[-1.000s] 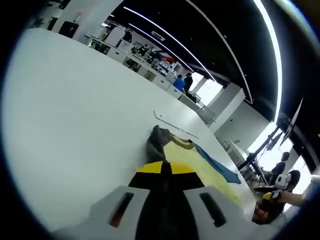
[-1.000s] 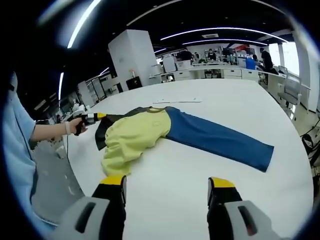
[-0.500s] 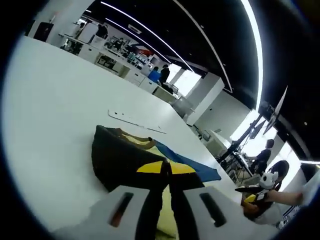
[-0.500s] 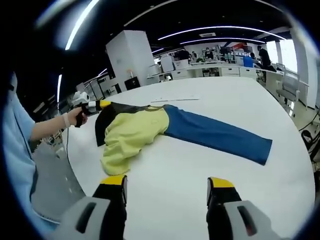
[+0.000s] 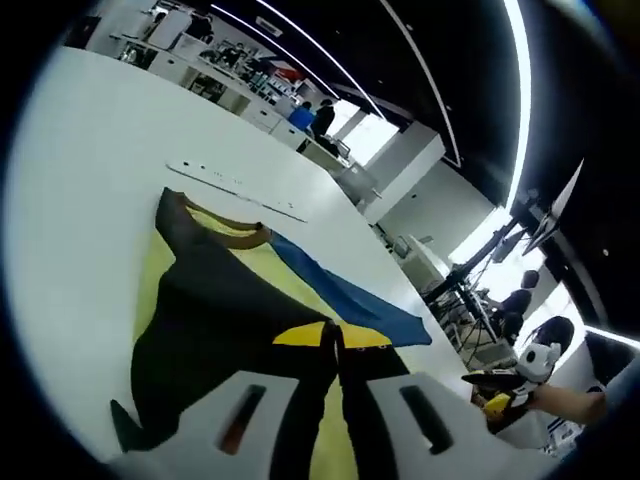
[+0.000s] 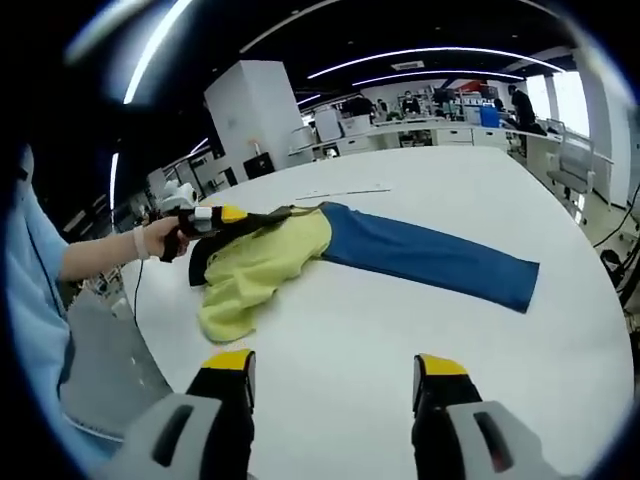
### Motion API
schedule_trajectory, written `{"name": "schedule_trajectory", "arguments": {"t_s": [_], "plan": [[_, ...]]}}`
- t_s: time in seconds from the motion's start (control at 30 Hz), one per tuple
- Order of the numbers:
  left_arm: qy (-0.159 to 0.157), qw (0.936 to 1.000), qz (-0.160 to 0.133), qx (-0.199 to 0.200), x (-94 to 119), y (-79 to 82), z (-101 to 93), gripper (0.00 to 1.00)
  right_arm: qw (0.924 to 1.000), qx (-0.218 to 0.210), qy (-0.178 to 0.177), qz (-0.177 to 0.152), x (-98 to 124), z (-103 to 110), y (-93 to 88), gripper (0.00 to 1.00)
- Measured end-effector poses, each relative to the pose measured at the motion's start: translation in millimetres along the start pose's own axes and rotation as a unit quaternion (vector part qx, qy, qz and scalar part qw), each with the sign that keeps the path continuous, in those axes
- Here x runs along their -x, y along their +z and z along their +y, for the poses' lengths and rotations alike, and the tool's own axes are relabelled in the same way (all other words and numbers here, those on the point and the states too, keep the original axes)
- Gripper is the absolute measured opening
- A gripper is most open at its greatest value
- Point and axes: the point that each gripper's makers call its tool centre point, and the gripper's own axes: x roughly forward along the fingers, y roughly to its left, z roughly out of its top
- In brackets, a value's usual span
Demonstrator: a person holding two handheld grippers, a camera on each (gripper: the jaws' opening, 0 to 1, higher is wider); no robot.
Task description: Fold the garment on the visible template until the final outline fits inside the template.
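Observation:
The garment lies on the white table [image 6: 420, 330] with a yellow body [image 6: 262, 268], a blue sleeve [image 6: 430, 255] stretched to the right and a dark sleeve [image 6: 250, 218]. My left gripper [image 6: 222, 214] is shut on the dark sleeve and holds it lifted over the yellow body. In the left gripper view the dark sleeve [image 5: 215, 310] hangs from the shut left gripper [image 5: 335, 335], with the yellow body [image 5: 300, 290] and blue sleeve [image 5: 350, 300] beyond it. My right gripper [image 6: 332, 368] stands open near the table's front edge, short of the garment, with nothing between its jaws.
A thin marked strip [image 6: 340, 190] lies on the table beyond the collar, also seen as a strip [image 5: 235, 185] in the left gripper view. A person's hand [image 6: 150, 240] and light blue clothing [image 6: 40, 300] are at the left. Desks and people stand far behind.
My left gripper has lifted the dark sleeve and carried it up over the yellow body toward the blue sleeve. The right gripper has stayed open in place.

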Motion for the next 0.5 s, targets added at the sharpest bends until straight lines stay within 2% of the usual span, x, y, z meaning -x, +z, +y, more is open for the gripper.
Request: {"name": "schedule_trajectory", "arguments": {"t_s": [0.27, 0.5], "plan": [[0.023, 0.9992, 0.031, 0.013, -14.9, -28.3, 8.2, 0.01, 1.0, -0.004, 0.002, -0.001, -2.4, -0.2, -1.3, 0.62], [0.037, 0.9985, 0.032, 0.023, -23.3, -41.3, 7.0, 0.02, 1.0, -0.006, 0.004, -0.002, -3.2, -0.3, -1.1, 0.62]]}}
